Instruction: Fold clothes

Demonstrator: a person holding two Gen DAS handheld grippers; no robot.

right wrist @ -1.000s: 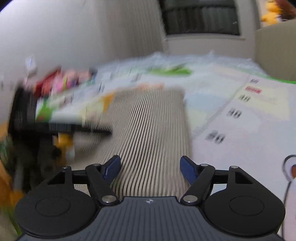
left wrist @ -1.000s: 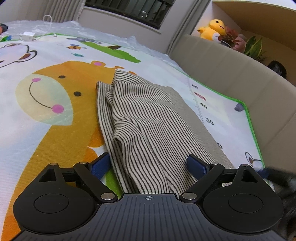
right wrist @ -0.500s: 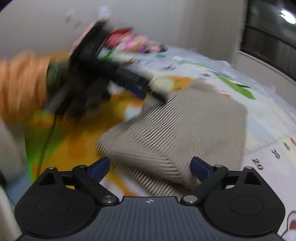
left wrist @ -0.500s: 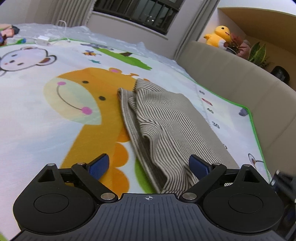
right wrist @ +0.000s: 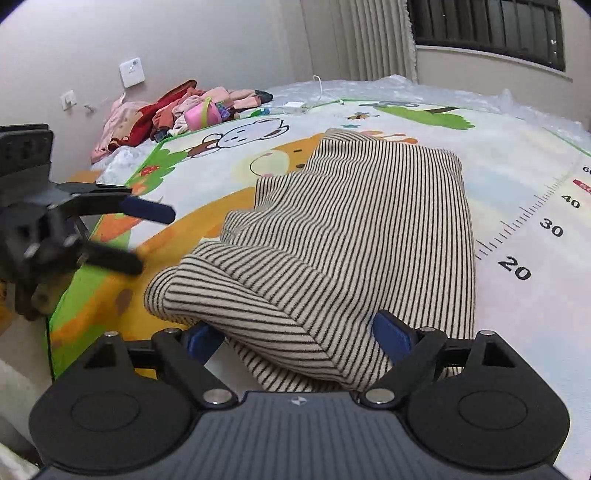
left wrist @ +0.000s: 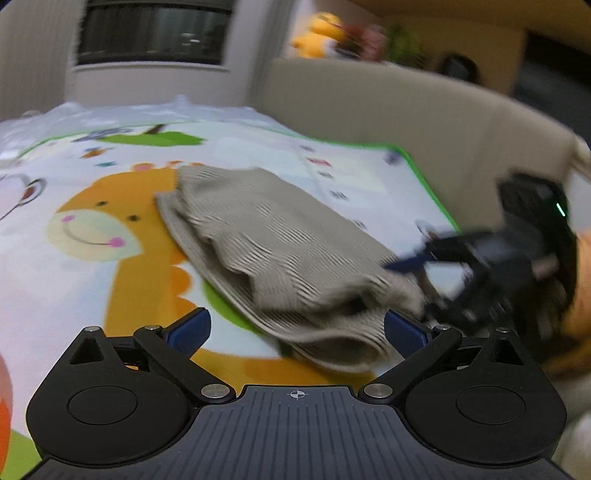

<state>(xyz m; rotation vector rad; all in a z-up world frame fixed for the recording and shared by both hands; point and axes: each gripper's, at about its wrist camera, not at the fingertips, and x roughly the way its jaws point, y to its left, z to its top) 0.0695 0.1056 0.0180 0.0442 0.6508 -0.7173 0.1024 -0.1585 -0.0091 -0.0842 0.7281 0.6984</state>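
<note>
A beige garment with thin dark stripes [right wrist: 354, 236] lies folded on a cartoon giraffe play mat [right wrist: 517, 155]; it also shows blurred in the left wrist view [left wrist: 280, 251]. My right gripper [right wrist: 299, 338] is open, its blue fingers either side of the garment's near rolled end. My left gripper [left wrist: 295, 328] is open and empty, just in front of the garment's near edge. The left gripper appears in the right wrist view [right wrist: 110, 229] at the mat's left edge. The right gripper appears blurred in the left wrist view [left wrist: 424, 280].
A pile of red and pink clothes [right wrist: 177, 110] lies at the mat's far left by the wall. A white charger and cable [right wrist: 295, 105] rest at the far edge. A beige padded wall [left wrist: 406, 107] borders the mat on the right, with a yellow plush toy [left wrist: 317, 35] above.
Both grippers pulled back toward the garment's near end. The left gripper swung right and its view blurred. The right gripper settled with the rolled end between its open fingers.
</note>
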